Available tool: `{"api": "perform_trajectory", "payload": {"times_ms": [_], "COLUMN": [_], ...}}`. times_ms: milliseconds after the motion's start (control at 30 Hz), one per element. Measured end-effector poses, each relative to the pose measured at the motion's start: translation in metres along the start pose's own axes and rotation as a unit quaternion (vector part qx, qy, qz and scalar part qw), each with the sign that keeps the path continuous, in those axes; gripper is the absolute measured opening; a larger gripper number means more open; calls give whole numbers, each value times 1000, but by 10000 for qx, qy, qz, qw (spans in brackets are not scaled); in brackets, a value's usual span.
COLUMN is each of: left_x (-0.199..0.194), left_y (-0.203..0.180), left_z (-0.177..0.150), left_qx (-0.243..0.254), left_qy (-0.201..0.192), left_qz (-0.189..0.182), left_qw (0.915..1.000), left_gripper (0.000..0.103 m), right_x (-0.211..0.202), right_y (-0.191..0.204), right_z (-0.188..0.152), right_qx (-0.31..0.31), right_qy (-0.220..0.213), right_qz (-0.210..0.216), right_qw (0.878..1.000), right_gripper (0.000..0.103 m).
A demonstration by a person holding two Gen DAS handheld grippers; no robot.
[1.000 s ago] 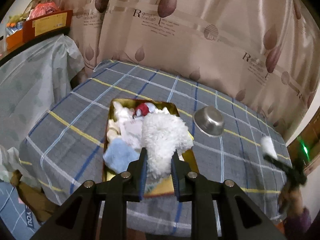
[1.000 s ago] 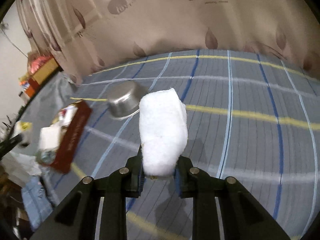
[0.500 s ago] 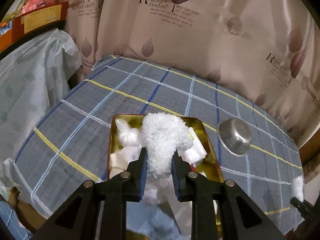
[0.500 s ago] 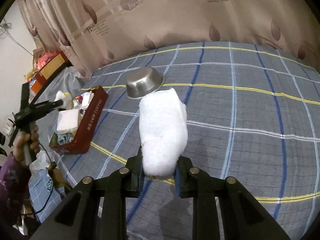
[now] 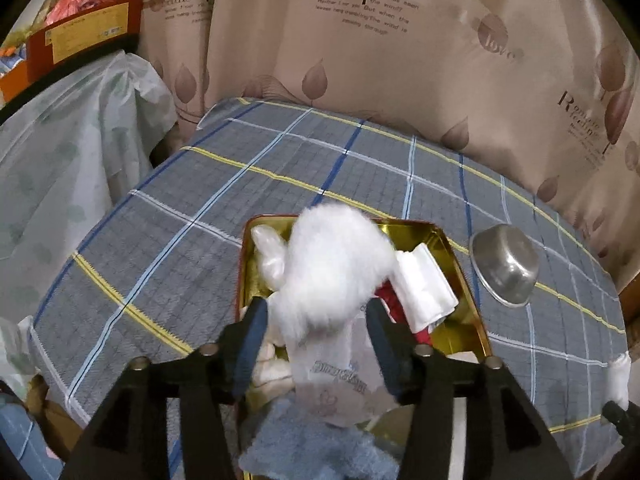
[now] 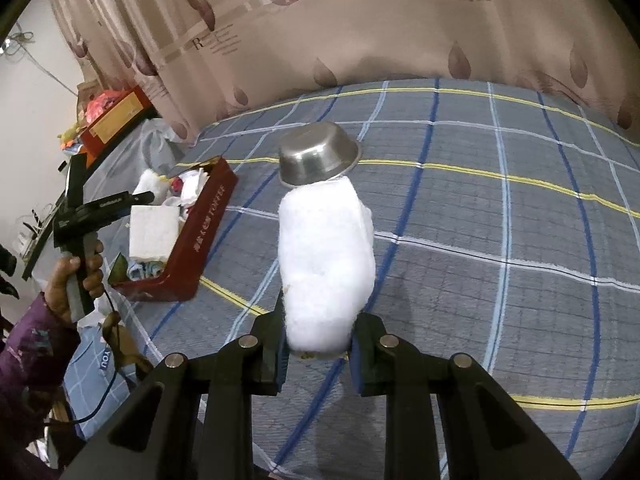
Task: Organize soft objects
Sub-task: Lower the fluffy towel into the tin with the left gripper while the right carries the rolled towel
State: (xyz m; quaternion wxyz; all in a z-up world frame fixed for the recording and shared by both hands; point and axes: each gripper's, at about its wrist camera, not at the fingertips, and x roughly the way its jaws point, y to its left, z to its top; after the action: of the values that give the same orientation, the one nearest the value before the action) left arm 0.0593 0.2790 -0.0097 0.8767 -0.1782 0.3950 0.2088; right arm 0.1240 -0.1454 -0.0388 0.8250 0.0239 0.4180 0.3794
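In the left wrist view, my left gripper (image 5: 316, 320) has its jaws spread wide over the gold-lined red tin (image 5: 460, 264). A fluffy white cloth (image 5: 336, 264), motion-blurred, sits between the fingers without being clamped. The tin holds a tissue pack (image 5: 340, 372), white folded pieces (image 5: 424, 284), a blue towel (image 5: 316, 448) and several other soft items. In the right wrist view, my right gripper (image 6: 318, 354) is shut on a white cotton wad (image 6: 326, 264), held above the plaid cloth. The tin (image 6: 200, 240) lies to its left.
A steel bowl (image 5: 504, 264) lies upside down right of the tin; it also shows in the right wrist view (image 6: 316, 158). The plaid-covered table (image 6: 500, 240) ends at a curtain (image 5: 360, 60) behind. A plastic-covered shelf (image 5: 60, 152) stands to the left.
My left gripper's jaws have opened, letting go of the fluffy white cloth over the tin. My right gripper, still holding the cotton wad, has swung so the bowl and tin are nearer centre.
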Motion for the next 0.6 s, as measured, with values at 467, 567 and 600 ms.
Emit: {"api": "perform_trajectory", "payload": {"times_ms": [467, 567, 600], "left_x": [-77, -105, -113], "left_y": [-9, -7, -8], "left_z": [-14, -33, -39], "left_qx": [-107, -319, -362], "left_qy": [-436, -566, -611], "left_qz": [-225, -344, -337], "left_qw": [9987, 9973, 9969], "left_gripper": [55, 56, 56], "right_x": [5, 17, 22], "right_y": [72, 97, 103], "right_z": [36, 54, 58], "right_qx": [-544, -729, -754], "right_qy": [-168, -173, -164], "right_qz": [750, 991, 1061], "right_qw": [9956, 9923, 9914], "right_gripper": [22, 22, 22]}}
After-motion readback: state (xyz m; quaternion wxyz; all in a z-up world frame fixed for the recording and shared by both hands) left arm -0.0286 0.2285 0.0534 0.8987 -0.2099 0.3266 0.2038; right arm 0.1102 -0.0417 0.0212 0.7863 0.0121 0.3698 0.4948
